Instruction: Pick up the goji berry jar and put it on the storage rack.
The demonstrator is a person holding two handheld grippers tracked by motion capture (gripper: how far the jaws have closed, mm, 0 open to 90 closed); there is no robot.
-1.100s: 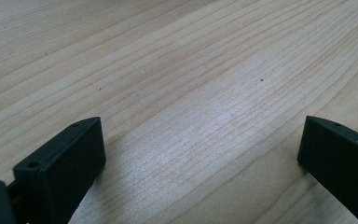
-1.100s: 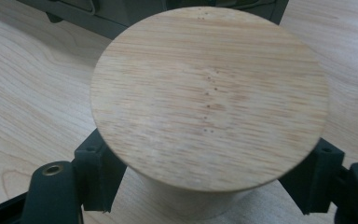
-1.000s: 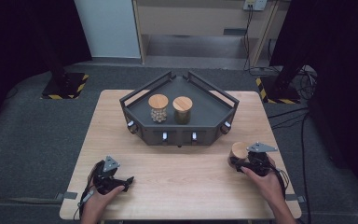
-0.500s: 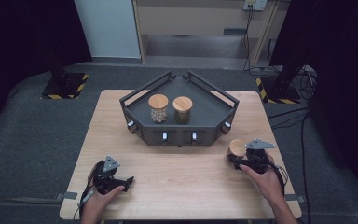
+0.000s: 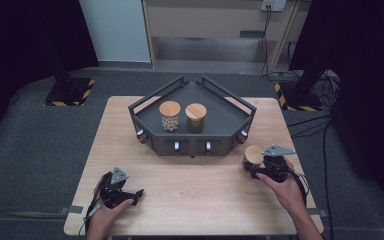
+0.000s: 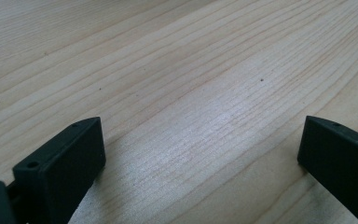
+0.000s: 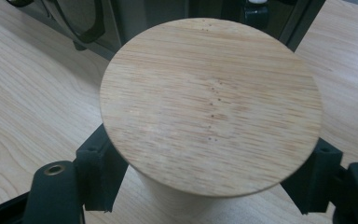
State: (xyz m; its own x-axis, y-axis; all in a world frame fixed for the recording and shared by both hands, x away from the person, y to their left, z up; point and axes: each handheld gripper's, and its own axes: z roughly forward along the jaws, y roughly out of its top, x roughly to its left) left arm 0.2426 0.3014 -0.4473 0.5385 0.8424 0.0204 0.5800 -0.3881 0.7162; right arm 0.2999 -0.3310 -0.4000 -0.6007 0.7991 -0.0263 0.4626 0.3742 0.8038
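Right gripper (image 5: 252,169) clamped on the jar (image 5: 253,156), jaws pressing its sides just under the wooden lid (image 7: 209,105). Held upright, long axis vertical, at the right front of the table (image 5: 200,200), just off the tray (image 5: 230,120) and below its right front corner. Tray lies ahead and to the left of the held jar; two more jars inside it, a bead-filled one (image 5: 169,115) and a dark one (image 5: 195,117), side by side toward the left and middle, so free floor to their right. Probably a lift over the front wall and a set-down beside that pair.

Left gripper (image 5: 132,194) resting low at the left front, jaws wide apart, nothing between them but bare wood (image 6: 182,93). Well apart from jar and tray; right hand (image 5: 290,192) far the nearer.

Hard to tell: jar contents hidden under the lid, base cut off, so clear of the table or touching, cannot say.
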